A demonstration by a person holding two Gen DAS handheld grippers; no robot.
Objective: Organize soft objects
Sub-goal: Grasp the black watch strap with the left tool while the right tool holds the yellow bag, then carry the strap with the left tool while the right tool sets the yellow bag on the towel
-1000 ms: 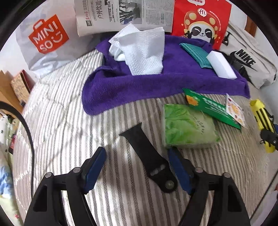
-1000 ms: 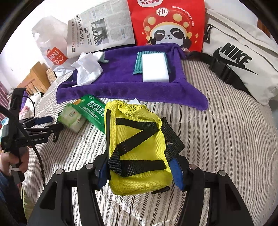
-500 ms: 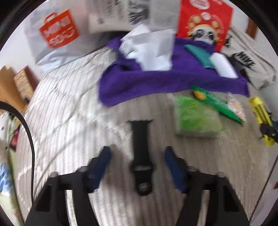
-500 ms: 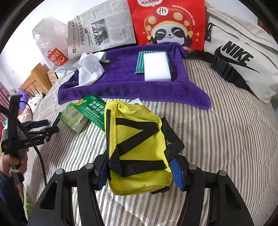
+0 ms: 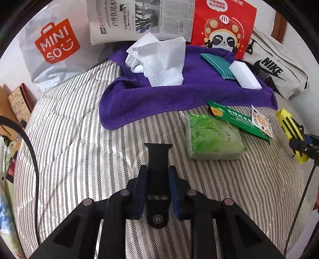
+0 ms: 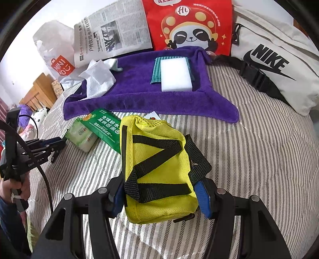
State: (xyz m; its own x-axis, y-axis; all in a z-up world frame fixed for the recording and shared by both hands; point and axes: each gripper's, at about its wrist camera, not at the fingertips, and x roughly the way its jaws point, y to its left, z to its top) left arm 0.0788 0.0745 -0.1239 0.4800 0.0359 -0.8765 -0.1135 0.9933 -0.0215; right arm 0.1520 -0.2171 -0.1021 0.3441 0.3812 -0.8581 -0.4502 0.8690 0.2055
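The left tool (image 5: 157,185) was closing on the black strap (image 5: 158,159) lying on the striped bed (image 5: 69,151), pads touching its edges. The right tool (image 6: 160,194) gripped the yellow pouch (image 6: 157,169). Best squeeze squarely, then lift straight.

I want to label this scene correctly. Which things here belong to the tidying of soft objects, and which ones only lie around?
Job:
- black strap, left gripper closing on it
- yellow pouch, in right gripper
- purple towel with paper towel, sponge
- tissue pack

Lying about:
- newspaper
- red bag
- Nike bag
- Miniso bag
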